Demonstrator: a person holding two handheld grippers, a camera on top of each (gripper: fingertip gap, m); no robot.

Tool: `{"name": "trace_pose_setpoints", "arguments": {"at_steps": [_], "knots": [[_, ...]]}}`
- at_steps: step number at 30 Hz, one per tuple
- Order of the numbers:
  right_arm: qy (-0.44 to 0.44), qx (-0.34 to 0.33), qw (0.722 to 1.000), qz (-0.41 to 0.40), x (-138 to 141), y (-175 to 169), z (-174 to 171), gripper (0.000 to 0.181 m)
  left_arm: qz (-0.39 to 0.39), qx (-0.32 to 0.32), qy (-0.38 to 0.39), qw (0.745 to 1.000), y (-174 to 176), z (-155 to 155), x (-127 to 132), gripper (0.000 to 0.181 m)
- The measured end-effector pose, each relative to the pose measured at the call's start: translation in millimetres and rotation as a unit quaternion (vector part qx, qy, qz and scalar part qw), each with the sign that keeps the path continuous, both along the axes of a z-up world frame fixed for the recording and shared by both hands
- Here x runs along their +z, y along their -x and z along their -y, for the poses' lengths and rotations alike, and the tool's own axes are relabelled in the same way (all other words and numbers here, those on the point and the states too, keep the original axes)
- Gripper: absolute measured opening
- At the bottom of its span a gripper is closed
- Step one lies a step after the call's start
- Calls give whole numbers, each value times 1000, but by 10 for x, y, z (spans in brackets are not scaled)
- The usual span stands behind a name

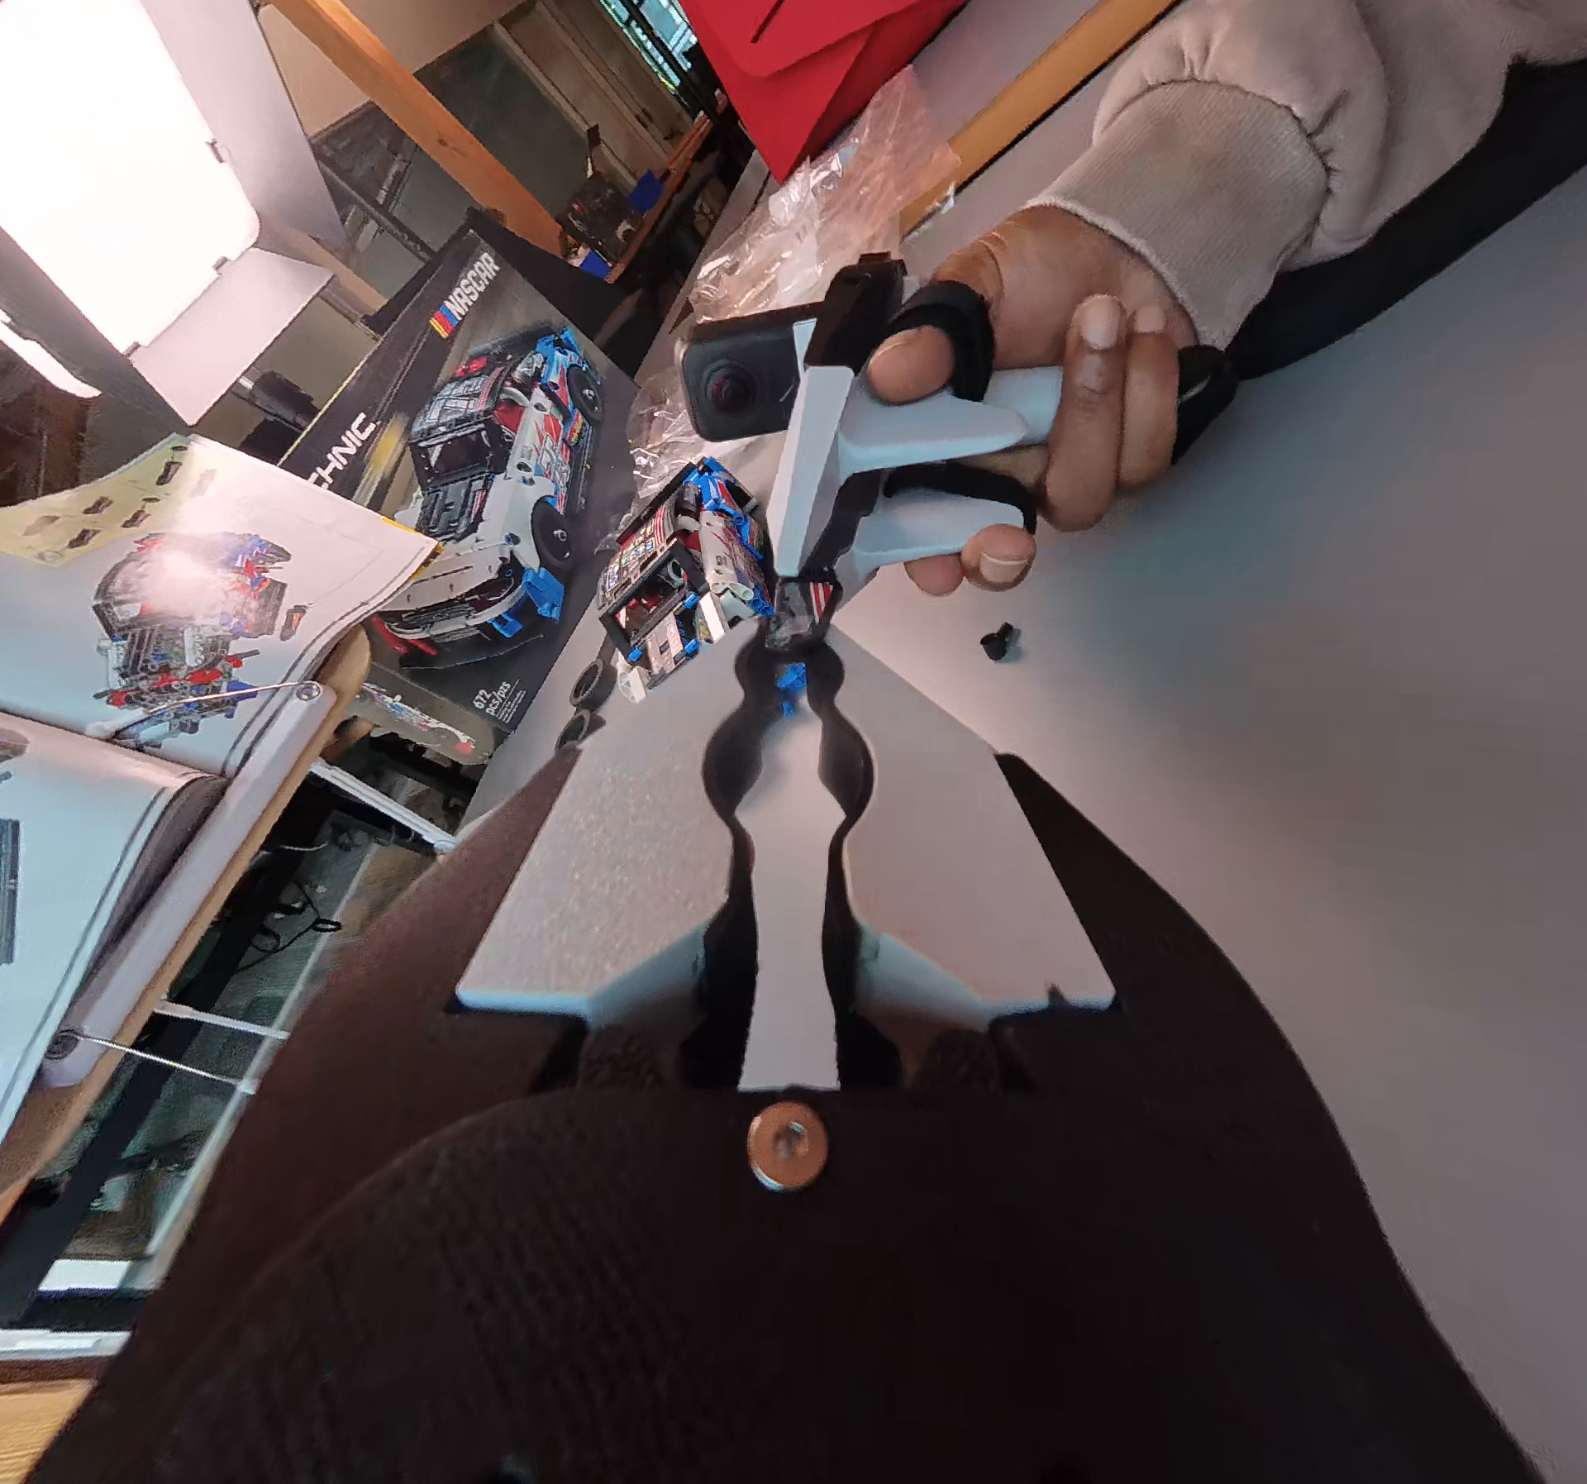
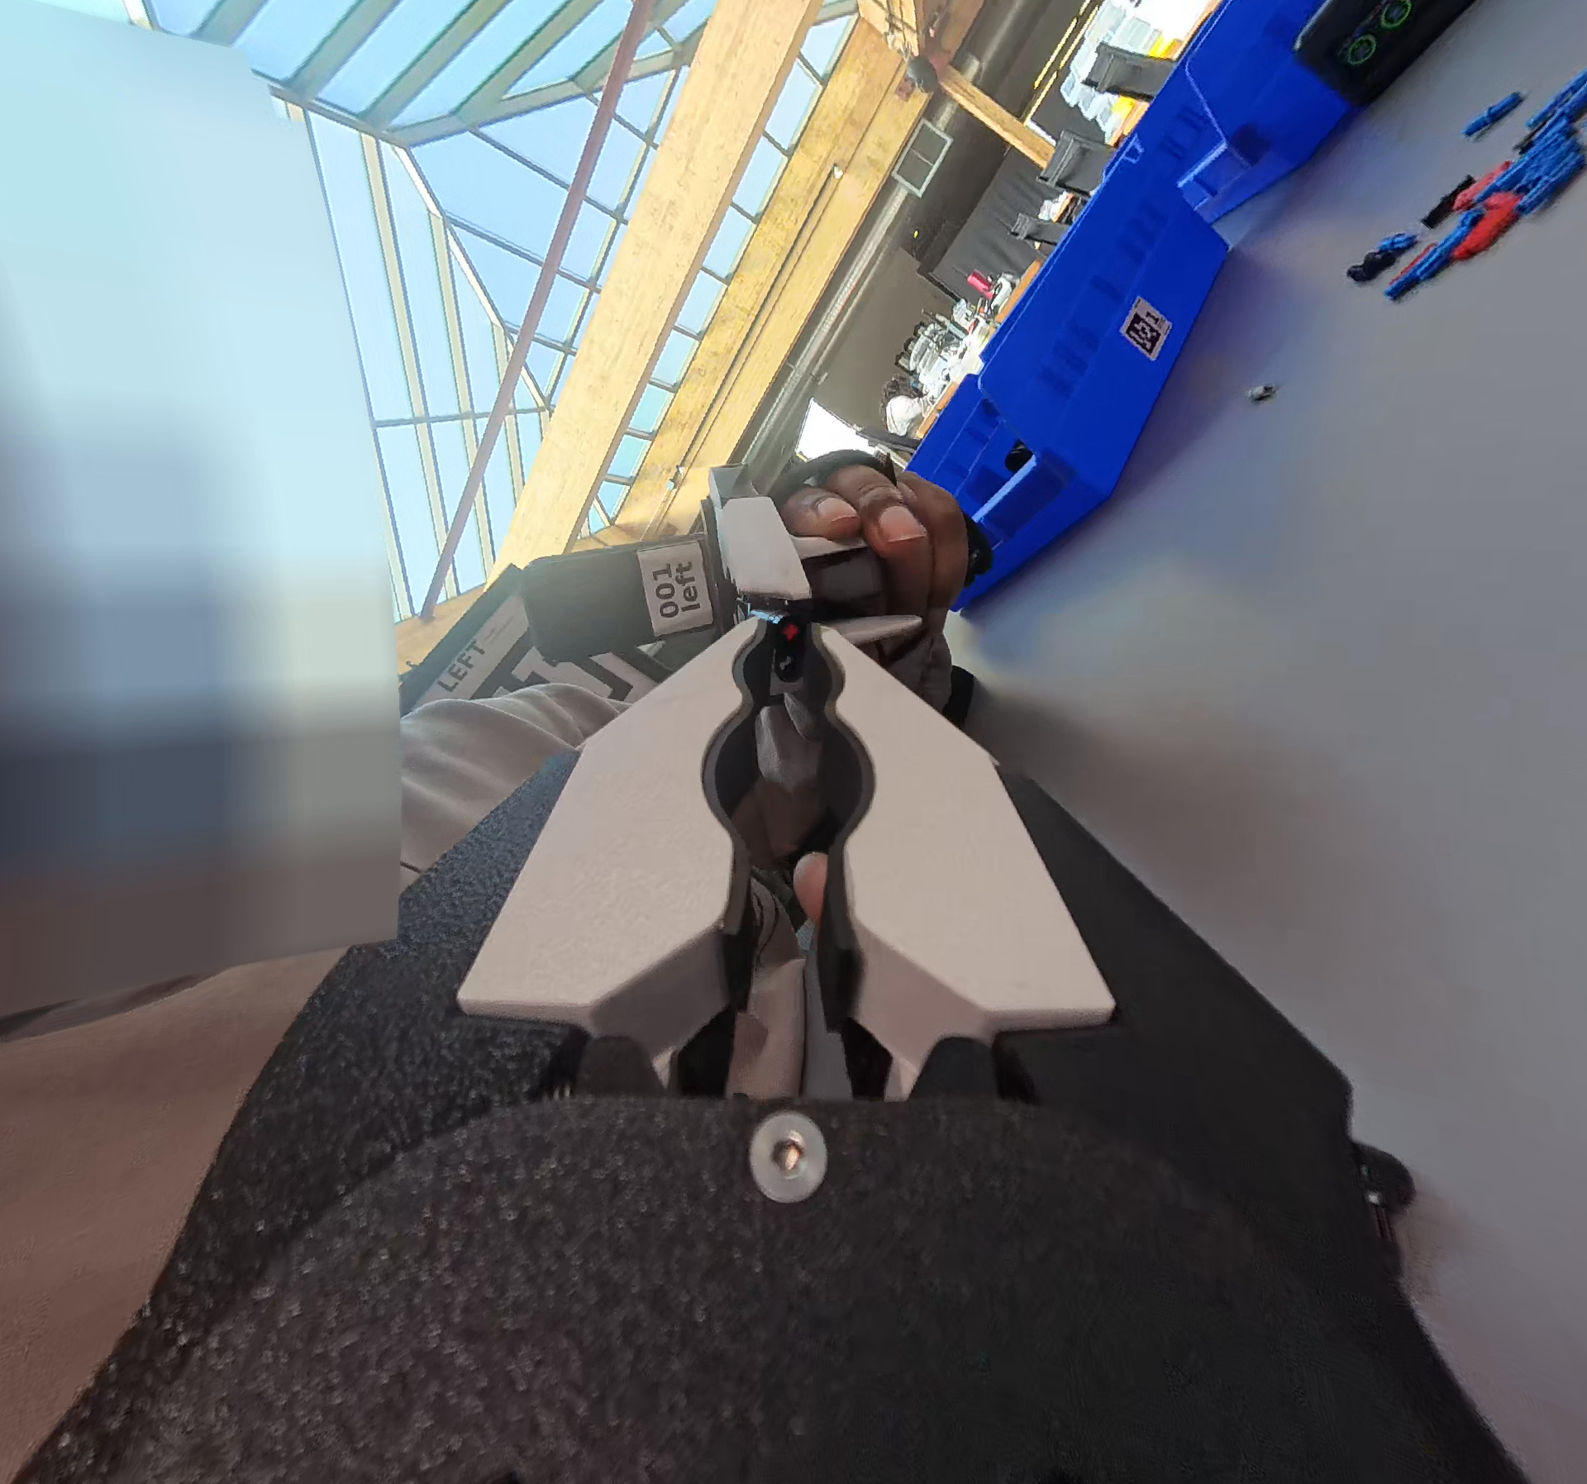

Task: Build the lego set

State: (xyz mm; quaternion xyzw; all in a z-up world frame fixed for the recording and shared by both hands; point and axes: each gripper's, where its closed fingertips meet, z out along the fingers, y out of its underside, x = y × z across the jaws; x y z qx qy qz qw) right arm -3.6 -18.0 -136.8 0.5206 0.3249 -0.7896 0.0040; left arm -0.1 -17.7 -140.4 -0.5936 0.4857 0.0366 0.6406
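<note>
My left gripper [image 1: 787, 646] is shut on a small dark lego piece [image 1: 800, 608] with a red and white striped face. A blue part [image 1: 790, 683] shows in the gap just behind the tips. My right gripper [image 1: 803, 575] comes down from above, held by a hand, and its tips meet the same piece. In the right wrist view my right gripper [image 2: 786, 637] is shut on a small black piece with a red spot [image 2: 788, 648], and the left gripper [image 2: 767, 562] touches it from beyond. The part-built car [image 1: 687, 575] lies on the table to the left.
The lego box [image 1: 481, 481] and an open instruction booklet [image 1: 197, 584] lie at the left. Two black tyres [image 1: 591, 683] sit by the car, and a small black part [image 1: 999, 642] lies to the right. Plastic bags [image 1: 824, 197] lie behind. A blue bin [image 2: 1116, 309] and loose pieces [image 2: 1494, 197] are at the right. The part-built car [image 1: 687, 575] is about equally far from each gripper, around 25 cm.
</note>
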Motion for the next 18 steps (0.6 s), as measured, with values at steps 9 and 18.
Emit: {"name": "trace_pose_setpoints", "arguments": {"at_steps": [9,18], "knots": [[-56,-50,997,-22,94,13,-121,5,249,-44,193,948,55,-64,32,25],[-279,-125,950,-64,129,4,-109,6,349,-84,284,889,-16,-31,63,7]]}}
